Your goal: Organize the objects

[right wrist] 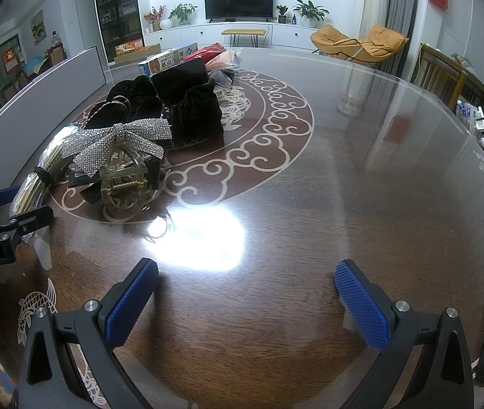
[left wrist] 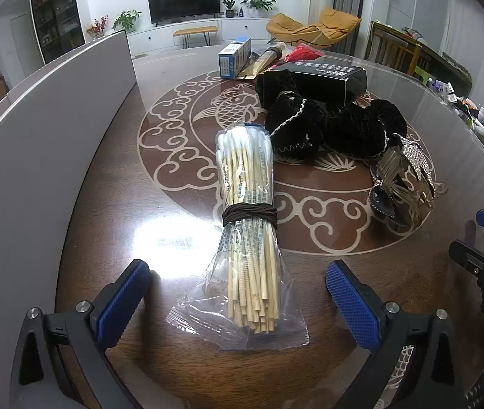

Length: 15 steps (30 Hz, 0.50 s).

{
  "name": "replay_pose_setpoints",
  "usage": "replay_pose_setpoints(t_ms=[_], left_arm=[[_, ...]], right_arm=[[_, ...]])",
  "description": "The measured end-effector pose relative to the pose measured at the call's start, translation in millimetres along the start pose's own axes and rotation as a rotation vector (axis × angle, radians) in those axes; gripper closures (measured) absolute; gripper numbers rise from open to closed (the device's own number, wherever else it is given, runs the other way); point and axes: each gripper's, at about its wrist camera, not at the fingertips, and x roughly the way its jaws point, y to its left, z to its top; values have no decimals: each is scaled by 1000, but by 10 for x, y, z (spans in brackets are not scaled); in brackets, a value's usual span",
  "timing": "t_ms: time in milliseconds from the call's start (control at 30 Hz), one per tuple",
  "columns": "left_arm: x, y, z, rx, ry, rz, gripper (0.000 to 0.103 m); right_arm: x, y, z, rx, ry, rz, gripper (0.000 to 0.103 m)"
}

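On the table (left wrist: 112,177), the swab bundle (left wrist: 247,225) lies between the left tool's (left wrist: 238,293) spread jaws.

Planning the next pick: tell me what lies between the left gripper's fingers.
The bagged cotton swabs, lying untouched between the open left gripper fingers, seen in the left wrist view.

a dark television (right wrist: 238,1) on a white cabinet (right wrist: 207,34), yellow lounge chair (right wrist: 357,46), potted plants (right wrist: 310,10) beside

swab bundle (left wrist: 247,218) on table (left wrist: 122,177), pouches (left wrist: 327,122) behind; hair clip (left wrist: 400,184) right
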Motion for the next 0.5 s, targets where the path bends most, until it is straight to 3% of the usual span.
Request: replay_pose_setpoints(t_ms=[500], left_arm=[[15,1,4,1,-1,0,0]], right_arm=[[5,0,-1,1,3,-3,0]])
